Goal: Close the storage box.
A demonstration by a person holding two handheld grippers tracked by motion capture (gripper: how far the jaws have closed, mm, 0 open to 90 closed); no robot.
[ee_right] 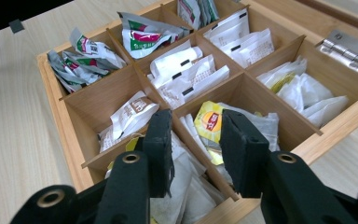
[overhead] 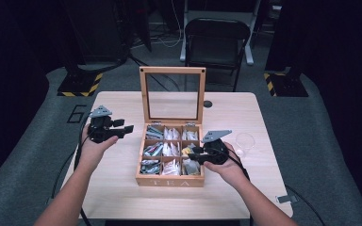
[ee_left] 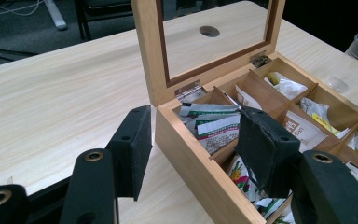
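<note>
A clear plastic cup [overhead: 245, 142] stands on the wooden counter [overhead: 113, 188], near its right edge. A round dark hole [overhead: 208, 104] sits in the counter near the far edge. Beyond it, 1 black folding chair [overhead: 217, 37] stands on the grey floor [overhead: 334, 141].

A pale, straight-grained wood is seen in the table [overhead: 122, 188], and a warmer honey tone in the tea box [overhead: 169, 181], on whose front the letters TEA are marked in a lighter shade. The lid frame [overhead: 143, 94] is lined inside with a darker brown strip. Silver hinges [ee_right: 347, 46] are shown at the back wall. The left-column sachets [ee_right: 86, 53] are printed in silver-grey with green and red — the middle-column packets [ee_right: 186, 70] are white with small black marks. A yellow tea bag [ee_right: 209, 122] bearing a red emblem is seen among white ones. Both the left gripper [ee_left: 191, 140] and the right gripper [ee_right: 196, 140] are matt black, with brass-coloured eyelets. Yellow-and-black hazard stripes are worn by the floor plates [overhead: 81, 84].
</note>
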